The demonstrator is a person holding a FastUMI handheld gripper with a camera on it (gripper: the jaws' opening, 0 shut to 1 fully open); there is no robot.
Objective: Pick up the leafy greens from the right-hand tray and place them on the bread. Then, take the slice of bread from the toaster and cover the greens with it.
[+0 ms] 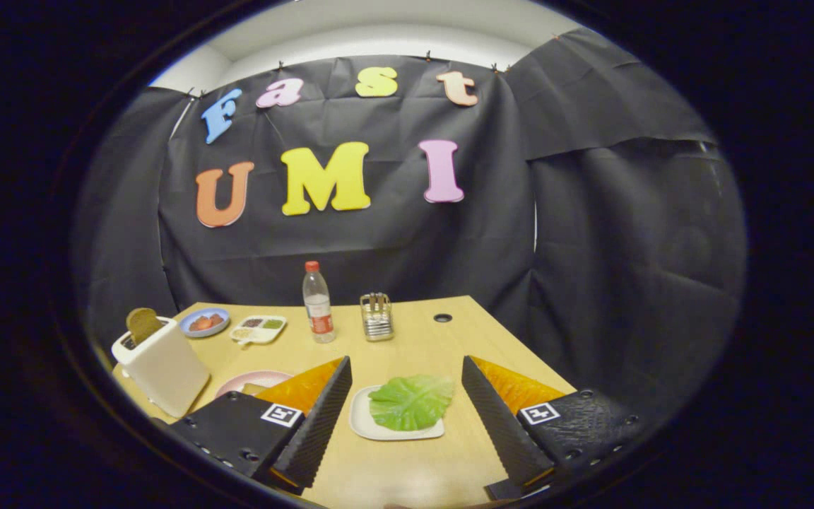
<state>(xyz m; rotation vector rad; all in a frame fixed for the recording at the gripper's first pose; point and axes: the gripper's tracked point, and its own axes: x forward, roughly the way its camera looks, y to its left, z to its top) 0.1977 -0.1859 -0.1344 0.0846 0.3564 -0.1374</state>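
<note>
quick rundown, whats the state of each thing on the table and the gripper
gripper: open, holding nothing
lettuce leaf: flat on the white tray, between the fingers
toaster: bread slice sticking up
water bottle: upright, capped
pink plate: partly hidden behind a finger

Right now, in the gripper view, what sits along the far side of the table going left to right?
Toaster with bread slice → blue plate → divided tray → water bottle → metal holder. The gripper is open, the leafy greens between its fingers.
</note>
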